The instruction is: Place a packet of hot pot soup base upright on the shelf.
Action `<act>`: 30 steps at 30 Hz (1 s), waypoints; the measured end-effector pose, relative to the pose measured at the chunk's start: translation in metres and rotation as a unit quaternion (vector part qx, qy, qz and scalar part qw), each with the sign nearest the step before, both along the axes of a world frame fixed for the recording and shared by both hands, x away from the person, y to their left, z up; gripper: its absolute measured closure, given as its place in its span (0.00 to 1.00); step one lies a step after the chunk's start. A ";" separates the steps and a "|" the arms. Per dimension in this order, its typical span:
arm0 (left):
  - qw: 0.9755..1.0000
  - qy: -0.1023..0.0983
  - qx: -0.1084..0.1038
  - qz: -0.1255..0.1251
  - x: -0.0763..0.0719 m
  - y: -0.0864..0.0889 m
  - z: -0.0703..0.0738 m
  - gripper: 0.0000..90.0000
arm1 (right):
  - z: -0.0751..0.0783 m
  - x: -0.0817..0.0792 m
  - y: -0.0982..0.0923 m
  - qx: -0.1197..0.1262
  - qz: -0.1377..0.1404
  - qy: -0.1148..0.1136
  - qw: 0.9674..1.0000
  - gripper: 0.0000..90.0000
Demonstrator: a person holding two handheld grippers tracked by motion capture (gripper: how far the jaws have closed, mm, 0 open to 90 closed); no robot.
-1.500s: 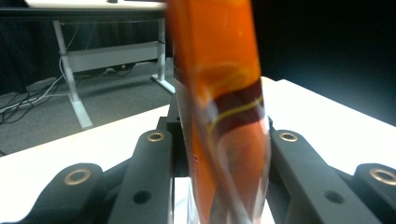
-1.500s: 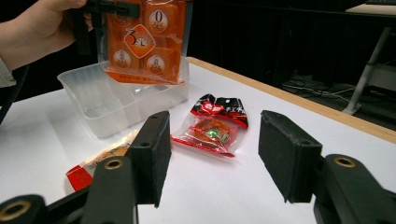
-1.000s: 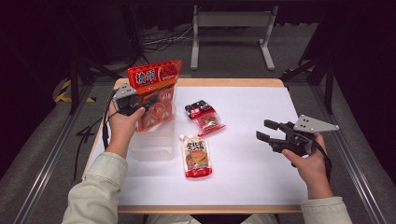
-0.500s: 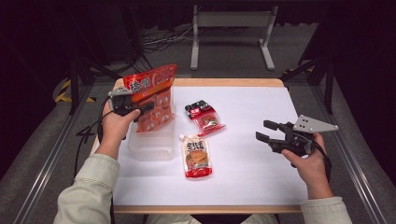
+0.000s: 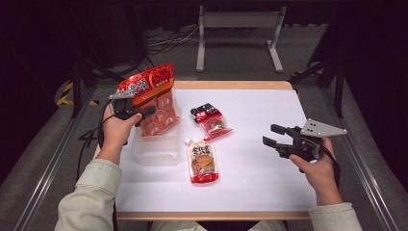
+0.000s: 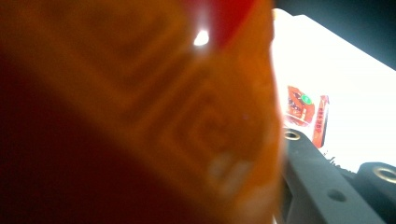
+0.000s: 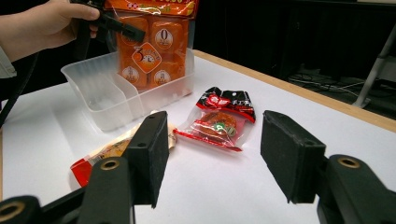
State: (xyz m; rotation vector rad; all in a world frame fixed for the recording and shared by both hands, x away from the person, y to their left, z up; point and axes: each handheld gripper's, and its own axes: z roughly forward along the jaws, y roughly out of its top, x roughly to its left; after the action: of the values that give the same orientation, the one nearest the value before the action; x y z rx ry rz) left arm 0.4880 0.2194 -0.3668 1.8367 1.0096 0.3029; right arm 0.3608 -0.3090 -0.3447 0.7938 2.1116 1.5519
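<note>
Jaws of the left gripper (image 5: 144,111) are clamped on a large orange snack bag (image 5: 156,98), holding it upright with its lower end inside the clear plastic divided bin (image 5: 153,154) at the table's left. The right gripper (image 5: 275,135) hovers over the white tabletop (image 5: 260,178) with jaws apart and nothing between them. Between both lie a small red-and-black packet (image 5: 211,119) and an orange spouted pouch (image 5: 202,161).
</note>
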 end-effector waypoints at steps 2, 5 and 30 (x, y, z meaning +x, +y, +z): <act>1.000 0.002 -0.002 0.002 0.000 0.000 0.000 0.77 | 0.000 0.000 0.000 0.000 0.001 -0.002 1.000 0.47; 1.000 0.006 0.005 0.015 -0.001 -0.001 0.001 0.75 | 0.001 -0.001 0.001 -0.001 0.000 -0.001 1.000 0.47; 0.997 -0.058 -0.005 0.053 -0.042 0.013 0.007 0.12 | -0.001 0.001 -0.001 -0.002 -0.008 -0.003 1.000 0.44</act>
State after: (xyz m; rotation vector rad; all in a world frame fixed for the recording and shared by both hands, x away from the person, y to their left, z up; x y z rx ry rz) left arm 0.4462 0.2320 -0.3601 1.7379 1.0267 0.4626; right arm 0.3614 -0.3095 -0.3456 0.8016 2.0991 1.5407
